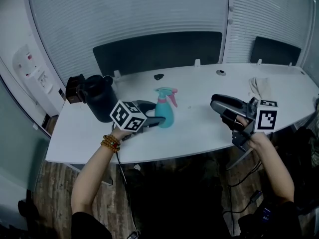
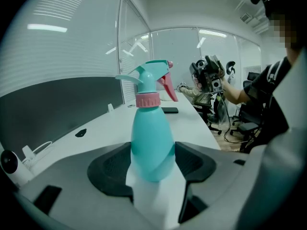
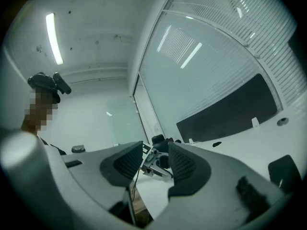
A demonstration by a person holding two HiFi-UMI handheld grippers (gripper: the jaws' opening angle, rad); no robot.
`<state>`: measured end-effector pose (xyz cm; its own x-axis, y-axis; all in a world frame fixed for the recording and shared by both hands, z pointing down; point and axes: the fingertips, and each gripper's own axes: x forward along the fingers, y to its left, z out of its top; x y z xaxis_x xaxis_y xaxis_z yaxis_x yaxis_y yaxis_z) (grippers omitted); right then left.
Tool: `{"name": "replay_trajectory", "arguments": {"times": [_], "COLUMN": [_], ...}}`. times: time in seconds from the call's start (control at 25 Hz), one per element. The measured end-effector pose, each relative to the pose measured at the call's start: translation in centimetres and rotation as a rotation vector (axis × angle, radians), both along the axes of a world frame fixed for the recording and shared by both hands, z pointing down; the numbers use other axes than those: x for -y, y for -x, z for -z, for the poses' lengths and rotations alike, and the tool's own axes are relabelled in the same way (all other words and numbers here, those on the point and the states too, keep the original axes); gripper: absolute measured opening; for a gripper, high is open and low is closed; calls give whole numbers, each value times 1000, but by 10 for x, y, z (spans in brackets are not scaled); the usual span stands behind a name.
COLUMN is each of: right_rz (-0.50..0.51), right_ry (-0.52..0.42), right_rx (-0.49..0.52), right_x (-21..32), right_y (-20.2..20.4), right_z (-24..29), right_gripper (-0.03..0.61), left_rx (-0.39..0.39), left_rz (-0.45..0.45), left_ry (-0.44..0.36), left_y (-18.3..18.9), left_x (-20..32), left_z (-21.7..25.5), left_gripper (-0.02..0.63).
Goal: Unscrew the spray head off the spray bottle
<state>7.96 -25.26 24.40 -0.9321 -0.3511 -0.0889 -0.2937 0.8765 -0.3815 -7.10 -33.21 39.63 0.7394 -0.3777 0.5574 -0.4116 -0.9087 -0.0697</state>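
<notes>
A teal spray bottle [image 1: 165,115] with a pink collar and a teal-and-pink spray head [image 1: 166,92] stands upright in the middle of the white table [image 1: 199,128]. My left gripper [image 1: 156,120] reaches in from the left, low on the bottle. In the left gripper view both pads press the wide lower body of the bottle [image 2: 149,143], and the spray head [image 2: 152,76] rises above them. My right gripper [image 1: 220,108] hovers over the table's right part, well apart from the bottle. In its own view the right gripper [image 3: 156,158] is open with nothing between its pads.
A black jug [image 1: 97,98] and a small black box [image 1: 74,87] stand at the table's left, close behind my left gripper. A crumpled cloth [image 1: 260,86] lies at the right. A dark phone [image 2: 169,110] lies beyond the bottle. The table's near edge runs just below both grippers.
</notes>
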Motion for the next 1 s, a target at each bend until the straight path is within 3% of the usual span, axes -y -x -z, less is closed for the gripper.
{"name": "replay_trajectory", "arguments": {"times": [0.28, 0.4, 0.48, 0.64, 0.72, 0.8, 0.92, 1.0], "right_rz": [3, -10, -5, 79, 125, 149, 148, 107], "right_ry": [-19, -72, -170, -460, -561, -596, -541, -538], "right_rx": [-39, -74, -98, -196, -240, -256, -214, -183], "right_x": [0, -3, -14, -71, -102, -124, -139, -134], "right_y": [7, 7, 8, 33, 55, 77, 93, 96], "right_z": [-10, -16, -17, -35, -55, -71, -82, -80], "right_gripper": [163, 162, 161, 161, 161, 161, 151, 82], "left_rx": [-77, -104, -197, -538, -618, -589, -445, -373], "left_rz": [18, 31, 45, 44, 41, 41, 93, 145], "left_ry": [-8, -48, -114, -226, -252, -283, -358, -412], "left_y": [20, 36, 46, 42, 31, 20, 11, 14], "left_x": [-1, -12, -32, -104, -143, -173, -189, -179], "left_z": [16, 31, 56, 114, 117, 106, 82, 72], "left_gripper": [282, 281, 281, 279, 259, 240, 139, 46]}}
